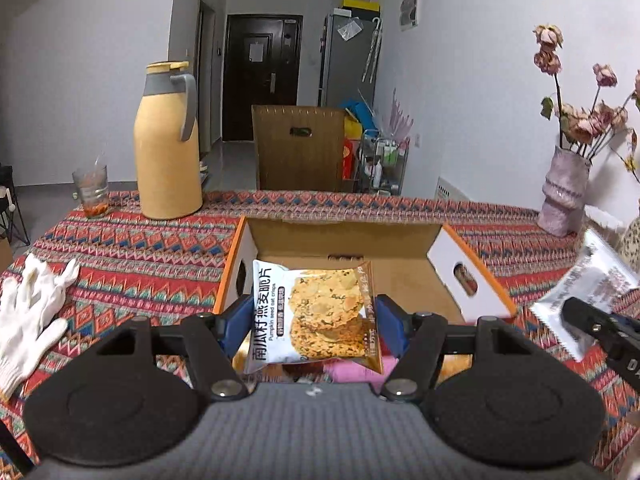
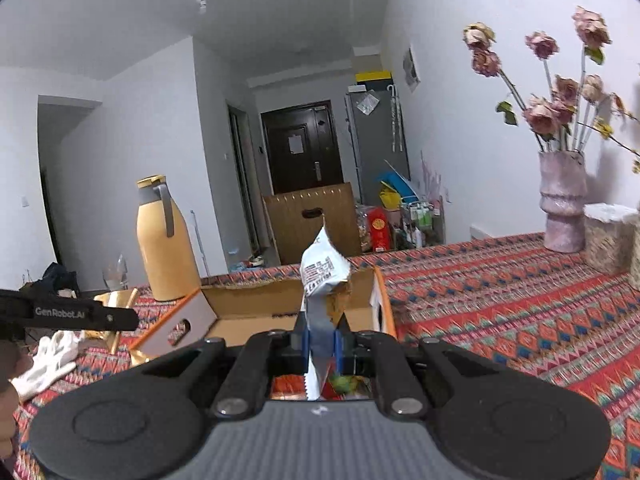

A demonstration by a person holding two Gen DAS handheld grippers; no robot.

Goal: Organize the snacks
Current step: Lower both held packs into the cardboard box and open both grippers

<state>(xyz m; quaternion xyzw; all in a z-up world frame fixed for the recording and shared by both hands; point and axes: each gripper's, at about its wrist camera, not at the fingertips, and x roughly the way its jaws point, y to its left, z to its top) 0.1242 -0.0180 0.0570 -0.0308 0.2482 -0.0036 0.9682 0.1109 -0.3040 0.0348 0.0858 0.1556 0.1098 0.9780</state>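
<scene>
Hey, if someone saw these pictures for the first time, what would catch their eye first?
Probably the oat crisp packet held flat across the left gripper, just in front of the open cardboard box on the bright patterned tablecloth. Next, the right gripper shut on the edge of a silver packet standing upright. The yellow thermos and the vase of dried roses frame the table.

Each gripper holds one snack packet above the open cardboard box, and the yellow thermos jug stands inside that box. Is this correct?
Not quite. The yellow thermos jug stands on the patterned tablecloth beside the cardboard box, not inside it, as the left wrist view shows. The rest is correct.
</scene>
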